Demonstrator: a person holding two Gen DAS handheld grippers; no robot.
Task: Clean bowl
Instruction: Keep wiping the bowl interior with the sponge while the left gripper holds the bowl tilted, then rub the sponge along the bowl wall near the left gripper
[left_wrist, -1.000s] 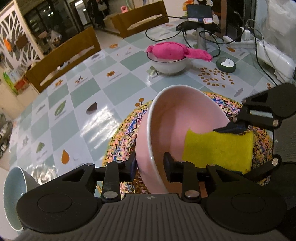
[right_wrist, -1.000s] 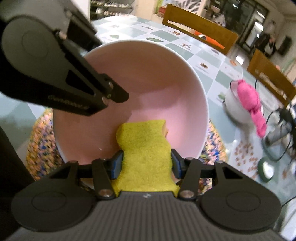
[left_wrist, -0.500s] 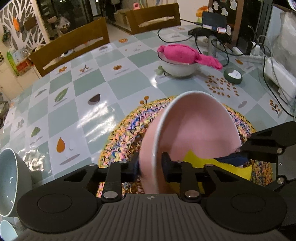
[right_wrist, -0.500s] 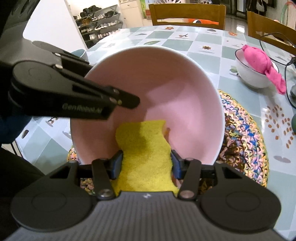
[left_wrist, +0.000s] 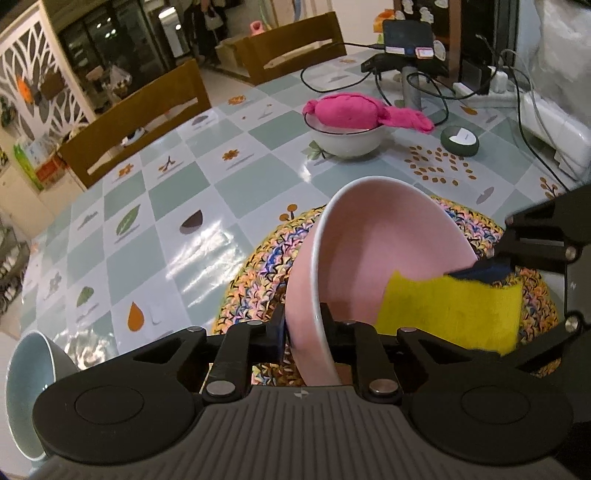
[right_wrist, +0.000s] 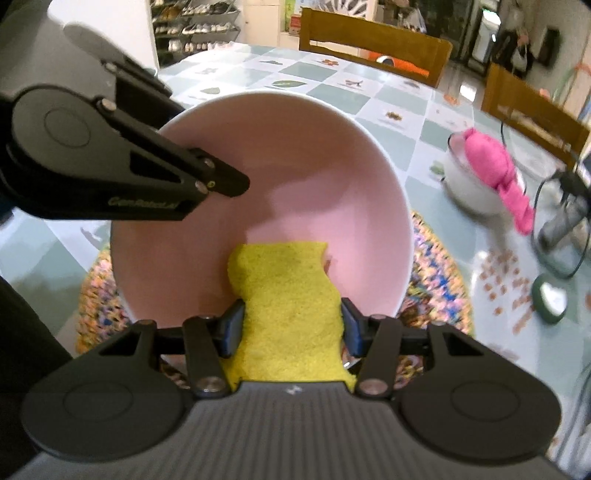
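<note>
You had the left gripper (left_wrist: 303, 332) fingers clamped on the near rim of the tilted pink ceramic bowl (left_wrist: 384, 240) above the braided mat (left_wrist: 258, 273); your right gripper (right_wrist: 291, 325) fingers squeezed the yellow sponge (right_wrist: 291, 295), already touching its inside wall.

Left wrist view: set just behind my left gripper (left_wrist: 303, 332), looking forward and steeply down along its fingers, very near the pink bowl (left_wrist: 373, 258), with the checked table (left_wrist: 155, 206) and chairs (left_wrist: 140, 122) beyond.

Right wrist view: set just behind my right gripper (right_wrist: 291, 328), angled down likewise, facing straight into the bowl (right_wrist: 295, 166) at close range.

Shared by both: the bowl, the yellow sponge (left_wrist: 450, 314) (right_wrist: 288, 306), the braided mat (left_wrist: 258, 280) (right_wrist: 436, 273), the white bowl with pink cloth (left_wrist: 347, 136) (right_wrist: 469, 184). Each view catches the other gripper from the side.
</note>
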